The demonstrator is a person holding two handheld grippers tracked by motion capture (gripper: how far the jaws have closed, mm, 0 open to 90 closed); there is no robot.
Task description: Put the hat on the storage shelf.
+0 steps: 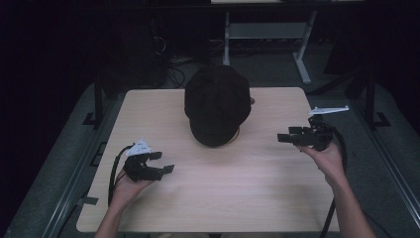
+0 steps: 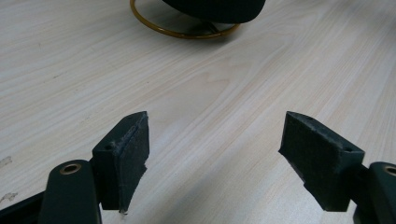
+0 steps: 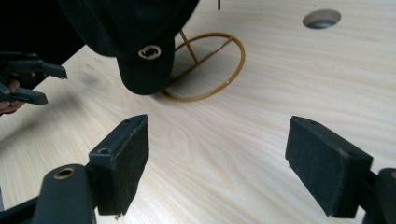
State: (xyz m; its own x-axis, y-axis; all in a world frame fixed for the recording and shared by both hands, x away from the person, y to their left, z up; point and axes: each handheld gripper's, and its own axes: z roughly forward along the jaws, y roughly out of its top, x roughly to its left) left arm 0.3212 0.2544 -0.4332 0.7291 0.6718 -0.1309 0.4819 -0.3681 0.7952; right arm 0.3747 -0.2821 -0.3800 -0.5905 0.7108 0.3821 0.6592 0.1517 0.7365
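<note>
black fabric cap [image 1: 217,104] on gold wire stand [image 3: 212,70], far-centre of light wood surface [image 1: 223,198] | left claw [image 1: 161,162] wide open, empty, near-left | right claw [image 1: 286,135] wide open, empty, right edge

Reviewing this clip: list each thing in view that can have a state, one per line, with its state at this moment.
Black cap: sitting on a gold wire stand, brim toward the person, not gripped.
Gold wire stand: upright on the table, its ring base flat on the wood.
Left gripper: jaws open, holding nothing, apart from the cap.
Right gripper: jaws open, holding nothing, pointed at the cap.
Table: bare wood around the stand.
</note>
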